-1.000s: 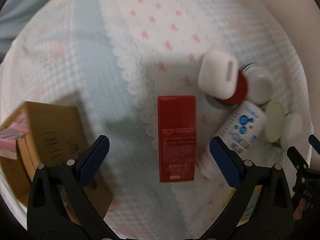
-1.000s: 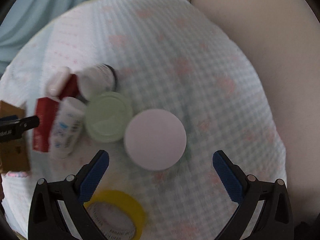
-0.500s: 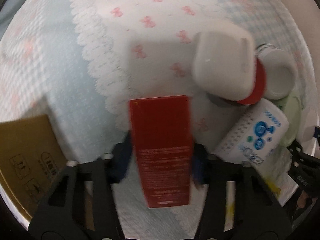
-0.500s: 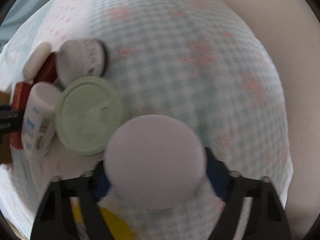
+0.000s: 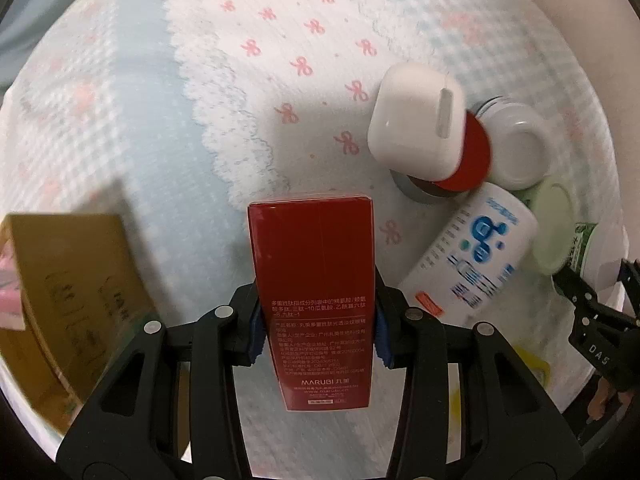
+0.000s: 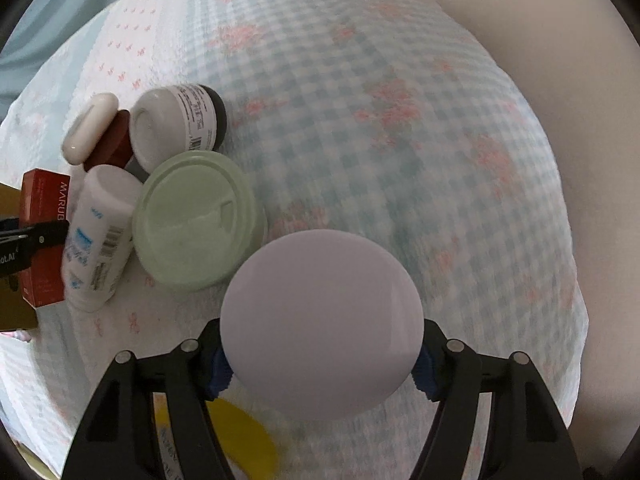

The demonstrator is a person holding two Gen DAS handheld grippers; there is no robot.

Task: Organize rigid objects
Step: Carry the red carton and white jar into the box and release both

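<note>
Left tongs (image 5: 318, 336) clamped on the red box (image 5: 316, 292), blue pads pressed on its long sides, box lifted off the checked cloth (image 5: 132, 128). Right tongs (image 6: 322, 362) clamped on the round white lid (image 6: 322, 320) (only the top shows, what is under it is hidden). Both sets of tongs have just closed onto these.

Rest of the pile lies on the cloth, right of the red box: white case (image 5: 418, 120) sitting on a red disc (image 5: 474, 158), white jar (image 5: 520, 146) just beside it, white bottle with blue print (image 5: 478, 258) on its side, pale green lid (image 6: 196, 222) touching the bottle. Yellow tape roll (image 6: 248, 436) near the right tongs, partly hidden. Cardboard box (image 5: 60, 300) at the left edge, well apart from the pile.
</note>
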